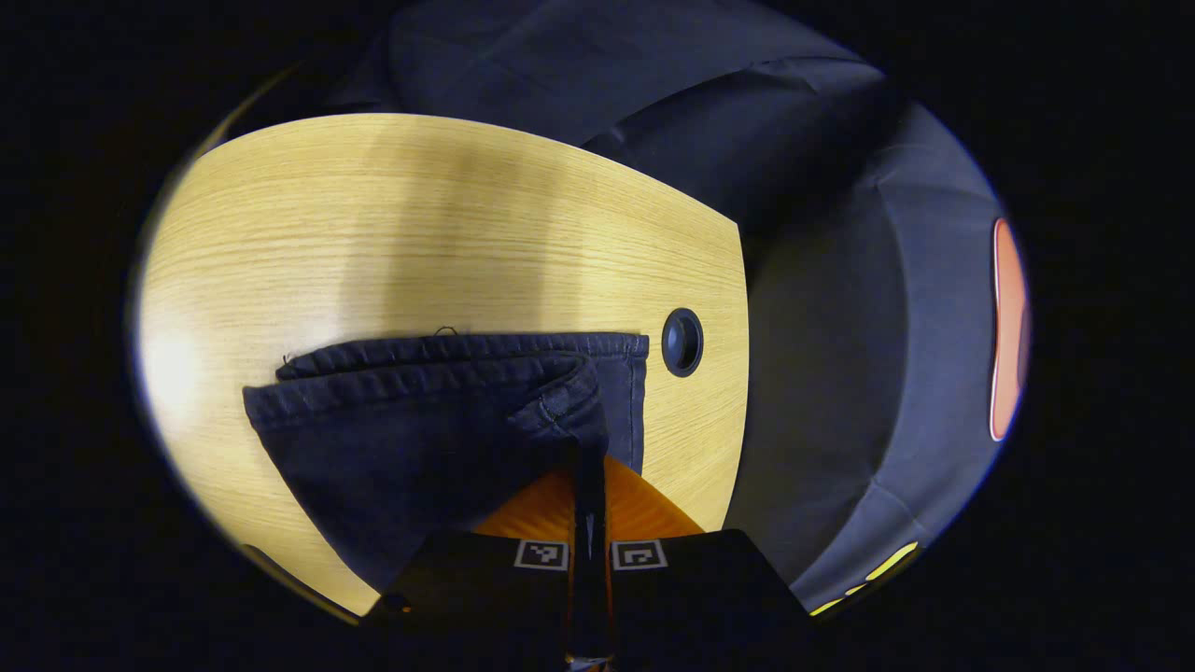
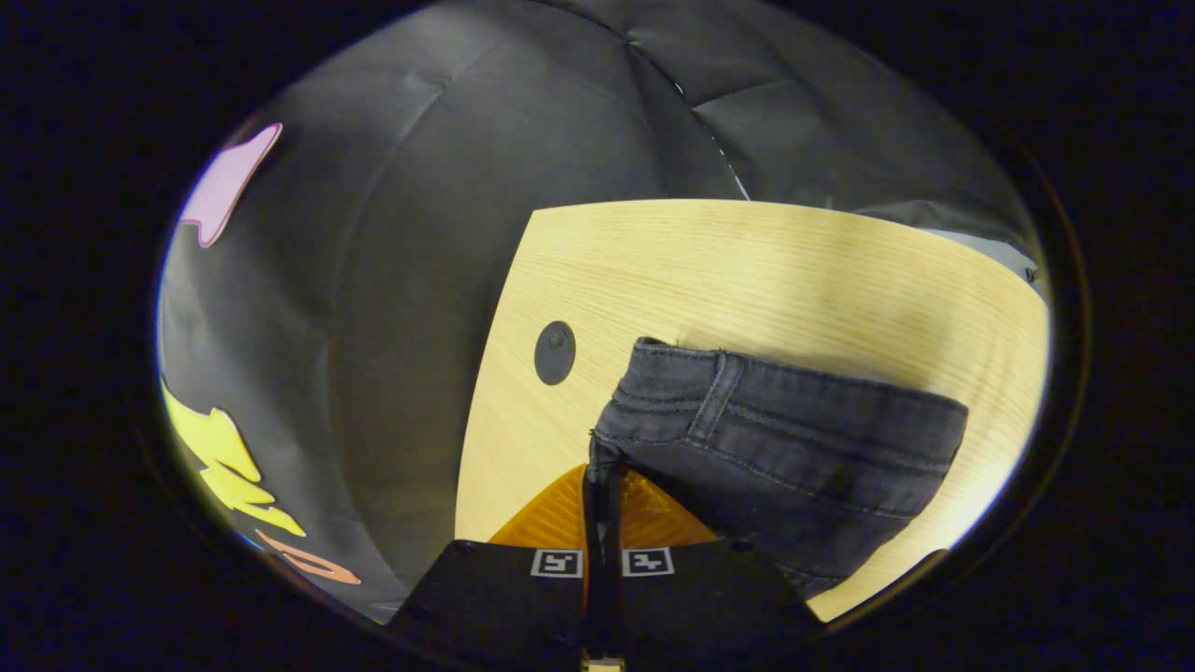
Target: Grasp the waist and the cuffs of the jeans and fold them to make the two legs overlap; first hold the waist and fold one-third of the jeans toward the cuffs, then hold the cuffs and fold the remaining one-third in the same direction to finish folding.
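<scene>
Each clamped on its end, the left gripper (image 1: 590, 448) pinches the cuffs (image 1: 560, 397) and the right gripper (image 2: 602, 476) the waist (image 2: 644, 411), so the jeans (image 2: 794, 448) can fold lengthwise.

Left gripper view: dark denim jeans (image 1: 439, 420) lie on the light wooden table (image 1: 420, 233), cuffs stacked, just left of the round black grommet hole (image 1: 682, 342). Right gripper view: the waistband lies right of the hole, the table's edge left of both.
</scene>
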`<state>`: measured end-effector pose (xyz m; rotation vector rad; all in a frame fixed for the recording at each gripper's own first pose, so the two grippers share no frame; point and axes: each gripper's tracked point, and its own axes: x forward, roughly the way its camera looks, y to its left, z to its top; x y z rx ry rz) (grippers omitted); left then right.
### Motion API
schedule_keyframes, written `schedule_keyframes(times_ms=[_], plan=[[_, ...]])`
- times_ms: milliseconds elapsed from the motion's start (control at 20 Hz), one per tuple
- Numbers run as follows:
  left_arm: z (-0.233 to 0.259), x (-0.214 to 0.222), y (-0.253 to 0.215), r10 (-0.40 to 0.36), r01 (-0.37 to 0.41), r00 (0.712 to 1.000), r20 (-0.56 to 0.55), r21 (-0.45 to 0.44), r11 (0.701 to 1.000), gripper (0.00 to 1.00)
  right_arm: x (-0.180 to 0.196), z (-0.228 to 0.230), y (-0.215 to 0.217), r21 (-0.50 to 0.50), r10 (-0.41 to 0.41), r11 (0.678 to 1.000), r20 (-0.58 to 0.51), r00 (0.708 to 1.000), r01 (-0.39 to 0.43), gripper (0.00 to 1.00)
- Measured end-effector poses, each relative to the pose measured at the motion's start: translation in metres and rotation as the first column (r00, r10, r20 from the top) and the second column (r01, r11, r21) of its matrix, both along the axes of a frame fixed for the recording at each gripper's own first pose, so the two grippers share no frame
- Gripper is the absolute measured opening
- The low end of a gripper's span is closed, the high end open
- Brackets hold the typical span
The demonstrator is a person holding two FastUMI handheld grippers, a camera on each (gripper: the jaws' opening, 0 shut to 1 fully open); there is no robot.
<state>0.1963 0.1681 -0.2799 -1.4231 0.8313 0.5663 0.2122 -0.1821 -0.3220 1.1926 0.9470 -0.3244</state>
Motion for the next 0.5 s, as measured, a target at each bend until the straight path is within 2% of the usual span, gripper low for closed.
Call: schedule_keyframes(times_ms=[50, 100, 150, 250, 300, 350, 450, 500], plan=[[0.004, -0.006, 0.000, -0.031, 0.031, 1.000, -0.001, 0.055, 0.998, 0.04, -0.001, 0.004, 0.003, -0.001, 0.011, 1.000, 0.011, 1.000, -0.011, 0.07], [0.011, -0.006, 0.004, -0.063, 0.060, 0.998, 0.024, 0.118, 0.991, 0.08, 0.002, 0.008, 0.008, 0.000, 0.025, 1.000, 0.029, 0.999, -0.025, 0.28], [0.028, 0.003, 0.001, -0.110, 0.095, 0.990, 0.094, 0.150, 0.984, 0.38, 0.002, 0.013, 0.010, -0.014, 0.035, 0.999, 0.039, 0.999, -0.034, 0.48], [0.052, -0.003, -0.003, -0.192, 0.156, 0.973, 0.130, 0.250, 0.956, 0.99, 0.000, 0.019, 0.013, -0.057, 0.069, 0.996, 0.054, 0.996, -0.066, 0.88], [0.063, -0.006, -0.005, -0.222, 0.175, 0.964, 0.146, 0.275, 0.945, 0.99, -0.003, 0.026, 0.016, -0.072, 0.089, 0.994, 0.065, 0.994, -0.084, 0.88], [0.076, -0.011, -0.008, -0.248, 0.193, 0.954, 0.165, 0.293, 0.936, 0.99, -0.007, 0.034, 0.017, -0.088, 0.108, 0.991, 0.078, 0.991, -0.101, 0.84], [0.107, -0.022, -0.014, -0.315, 0.231, 0.928, 0.199, 0.359, 0.905, 0.99, -0.018, 0.053, 0.020, -0.115, 0.133, 0.986, 0.113, 0.985, -0.120, 0.96], [0.130, -0.027, -0.017, -0.362, 0.244, 0.904, 0.229, 0.418, 0.875, 0.99, -0.026, 0.061, 0.015, -0.130, 0.135, 0.984, 0.128, 0.983, -0.118, 0.88]])
